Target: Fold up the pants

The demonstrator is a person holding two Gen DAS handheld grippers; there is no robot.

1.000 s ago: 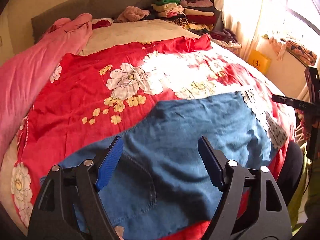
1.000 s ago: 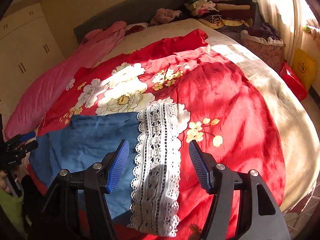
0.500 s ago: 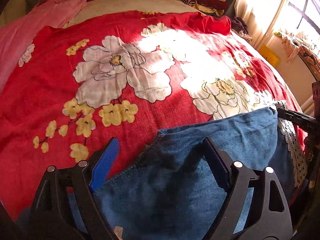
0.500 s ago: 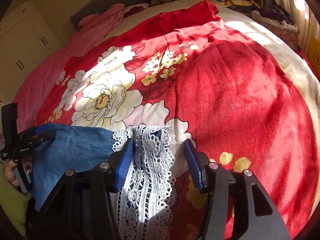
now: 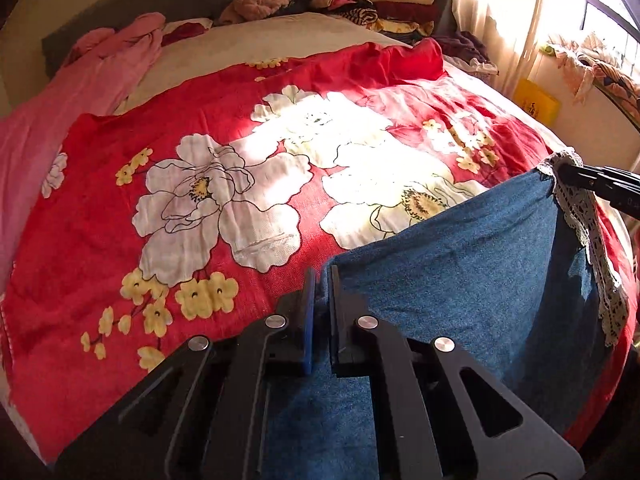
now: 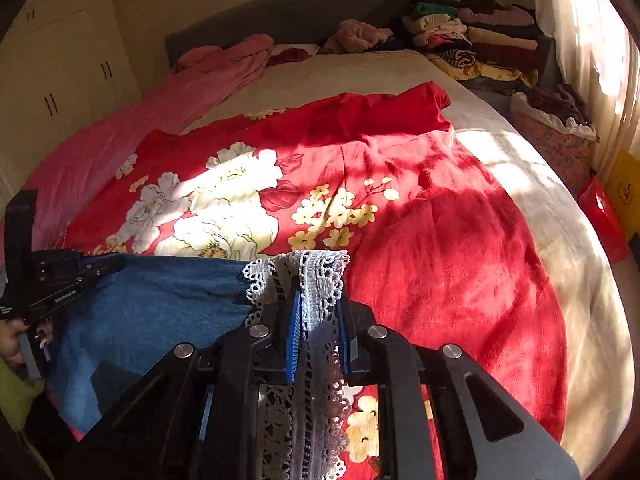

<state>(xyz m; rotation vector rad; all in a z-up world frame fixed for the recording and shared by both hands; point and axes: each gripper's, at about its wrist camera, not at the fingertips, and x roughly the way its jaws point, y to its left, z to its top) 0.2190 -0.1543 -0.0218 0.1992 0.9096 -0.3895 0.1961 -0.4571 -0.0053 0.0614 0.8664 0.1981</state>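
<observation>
Currently at the grasp stage; no completed fold is visible. The pants, blue denim with a white lace trim along one end, lie at the near edge of the bed, on top of a red floral blanket.

Left gripper: jaws clenched on the denim edge at one corner, cloth pinched between the pads. Right gripper: jaws closing, lace trim and denim bunched between them and pressed by both pads, so it grasps the other corner. In the left wrist view the top edge of the denim runs taut between the two grippers and stands raised off the blanket; the rest of the cloth hangs down toward the near side.

Judgement: both corners of one long edge are secured, which is the set-up for a fold. Left to do: carry the held edge over the rest of the garment, lay it flat, release, then any further folds needed to make it compact. How the lower part of the pants lies cannot be told; it is hidden behind the grippers.
</observation>
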